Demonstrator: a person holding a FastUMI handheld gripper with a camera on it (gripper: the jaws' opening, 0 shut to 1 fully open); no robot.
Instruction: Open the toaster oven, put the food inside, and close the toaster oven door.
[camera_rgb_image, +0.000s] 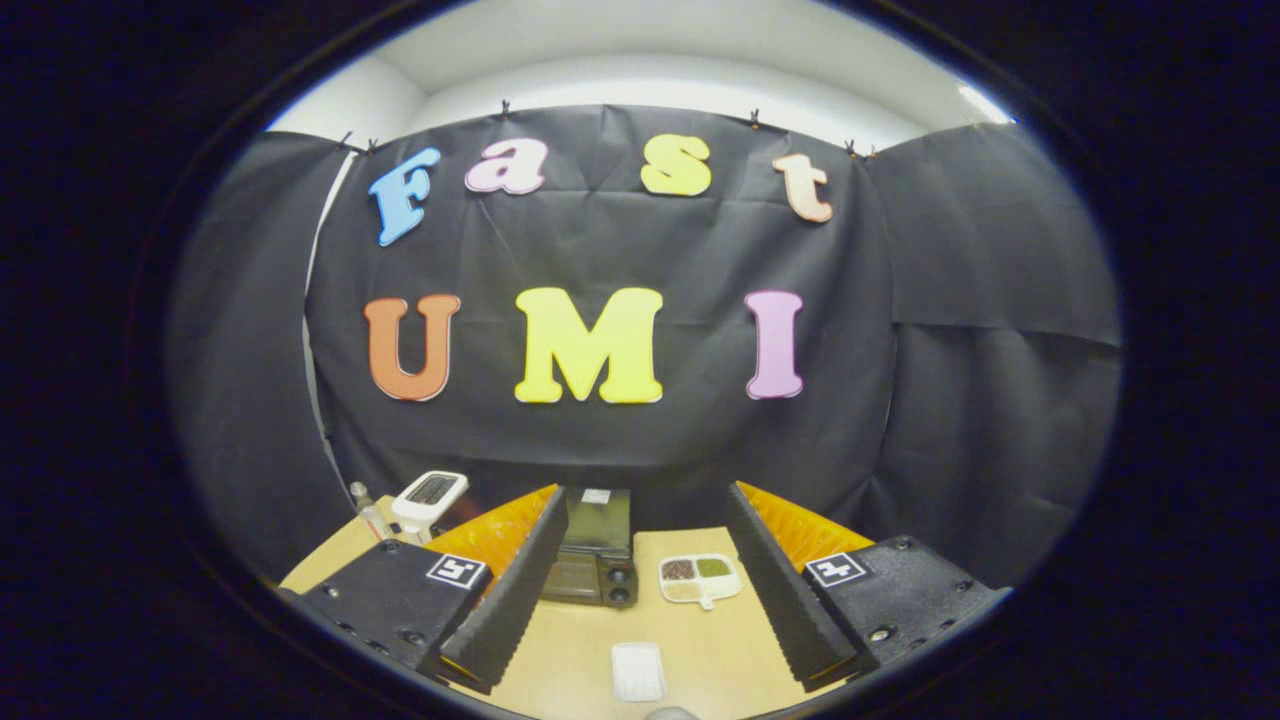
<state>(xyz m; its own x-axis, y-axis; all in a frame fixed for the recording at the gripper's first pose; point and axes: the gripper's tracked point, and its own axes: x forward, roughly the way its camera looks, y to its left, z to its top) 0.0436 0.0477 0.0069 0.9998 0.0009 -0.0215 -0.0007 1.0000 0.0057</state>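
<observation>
Toaster oven stands at the counter's far edge, door shut. Food tray sits just beside it, outside. Tongs held high and spread wide, gripping nothing, oven and tray framed between the fingers. White dish lies nearer.

square marker tags on hand-held gripper, no readable text
</observation>
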